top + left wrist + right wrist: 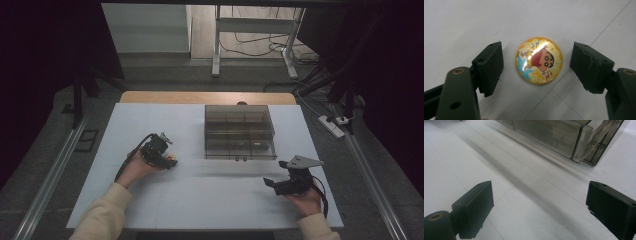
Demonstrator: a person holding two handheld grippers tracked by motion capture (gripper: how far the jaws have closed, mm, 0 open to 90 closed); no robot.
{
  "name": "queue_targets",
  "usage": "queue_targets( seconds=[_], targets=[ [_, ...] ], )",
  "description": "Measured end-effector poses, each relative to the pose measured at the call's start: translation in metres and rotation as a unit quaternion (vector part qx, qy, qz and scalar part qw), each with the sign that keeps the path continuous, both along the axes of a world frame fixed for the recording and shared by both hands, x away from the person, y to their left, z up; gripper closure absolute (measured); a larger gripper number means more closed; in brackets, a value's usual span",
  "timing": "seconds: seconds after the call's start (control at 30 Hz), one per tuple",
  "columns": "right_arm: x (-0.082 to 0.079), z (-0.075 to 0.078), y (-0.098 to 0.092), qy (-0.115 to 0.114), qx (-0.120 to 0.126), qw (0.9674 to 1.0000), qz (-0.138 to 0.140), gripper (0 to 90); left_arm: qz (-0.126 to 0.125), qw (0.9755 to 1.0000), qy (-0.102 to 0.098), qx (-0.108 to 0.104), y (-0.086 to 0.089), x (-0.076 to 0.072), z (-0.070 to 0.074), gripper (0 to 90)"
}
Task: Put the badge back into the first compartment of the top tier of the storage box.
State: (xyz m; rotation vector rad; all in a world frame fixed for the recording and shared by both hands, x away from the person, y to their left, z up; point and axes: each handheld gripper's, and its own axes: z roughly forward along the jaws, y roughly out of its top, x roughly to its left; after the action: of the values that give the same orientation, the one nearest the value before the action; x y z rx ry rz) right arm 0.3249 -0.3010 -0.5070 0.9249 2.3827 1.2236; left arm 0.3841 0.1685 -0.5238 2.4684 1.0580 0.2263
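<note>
Item: round cartoon badge (538, 60), flat on the white table (200, 195), between your left gripper (536, 67) jaws, spread, gaps both sides. Right gripper (539, 207): spread, idle. Risk: domed, glossy rim; off-centre pinch could squirt it away

The left gripper (536, 67) points down with jaws apart, while the right gripper (539, 207), seemingly level, stands wide open.

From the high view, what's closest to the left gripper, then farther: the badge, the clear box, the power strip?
1. Badge: right at the left gripper, between its jaws.
2. Clear box: mid-table, to its right.
3. Power strip: on the floor, far right.
</note>
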Motion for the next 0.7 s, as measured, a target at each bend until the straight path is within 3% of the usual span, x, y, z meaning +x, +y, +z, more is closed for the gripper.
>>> queue_targets(
  seconds=[0.3,0.5,0.7],
  targets=[
    [-0.0002,0.0002,0.0001,0.000,-0.001,1.0000,0.000,7.4,-0.005,0.9999,0.007,-0.008,0.0019,-0.0001,0.0001,30.8],
    [-0.0003,0.0002,0.0002,-0.001,-0.004,1.0000,-0.003,7.4,-0.006,0.9999,0.006,-0.010,0.0042,-0.0010,0.0017,45.0],
    [-0.0003,0.0005,-0.0001,-0.002,-0.004,1.0000,-0.004,7.4,-0.007,0.9999,0.005,-0.010,0.0043,-0.0010,0.0017,46.0]
  ],
)
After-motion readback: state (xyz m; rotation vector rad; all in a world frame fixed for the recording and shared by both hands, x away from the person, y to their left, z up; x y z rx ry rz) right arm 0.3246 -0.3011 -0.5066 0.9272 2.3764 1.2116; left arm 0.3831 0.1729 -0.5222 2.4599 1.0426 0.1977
